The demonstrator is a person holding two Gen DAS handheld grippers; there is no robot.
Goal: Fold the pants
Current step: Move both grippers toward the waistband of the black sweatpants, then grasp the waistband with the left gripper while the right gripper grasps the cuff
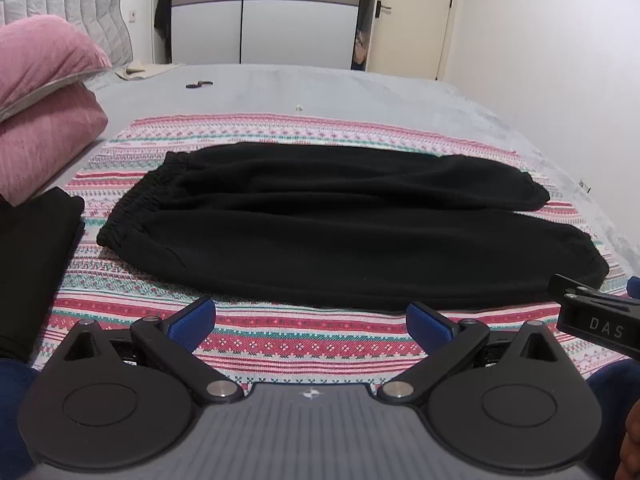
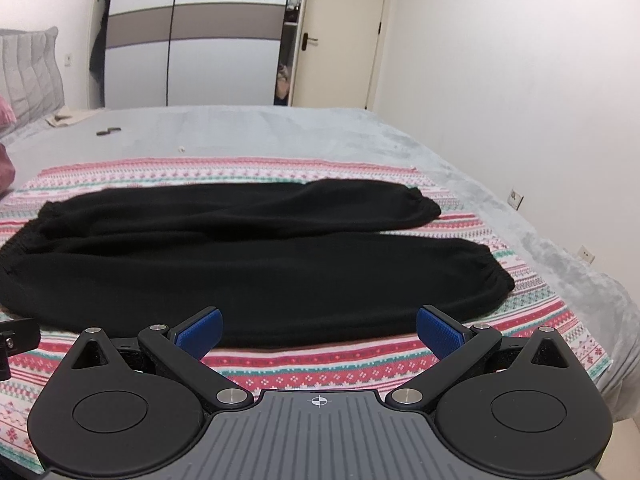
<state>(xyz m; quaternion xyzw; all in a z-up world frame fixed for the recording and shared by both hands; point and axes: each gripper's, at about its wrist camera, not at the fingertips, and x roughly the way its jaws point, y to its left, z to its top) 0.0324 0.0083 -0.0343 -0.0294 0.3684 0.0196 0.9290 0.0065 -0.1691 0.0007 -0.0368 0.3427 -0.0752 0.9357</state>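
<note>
Black pants [image 1: 340, 224] lie flat on a striped patterned cloth [image 1: 280, 344] on the bed, waistband to the left, both leg cuffs to the right. They also show in the right wrist view [image 2: 256, 264]. My left gripper [image 1: 312, 322] is open and empty, hovering just short of the pants' near edge. My right gripper [image 2: 319, 332] is open and empty, at the near edge of the nearer leg. The right gripper's body shows at the right edge of the left wrist view [image 1: 596, 320].
Two pink pillows [image 1: 44, 96] are stacked at the left. A folded black garment [image 1: 36, 256] lies left of the pants. The grey bedspread [image 2: 320, 132] stretches beyond the cloth [image 2: 320, 364], with a small dark object [image 1: 199, 85] on it. A white wall runs along the right.
</note>
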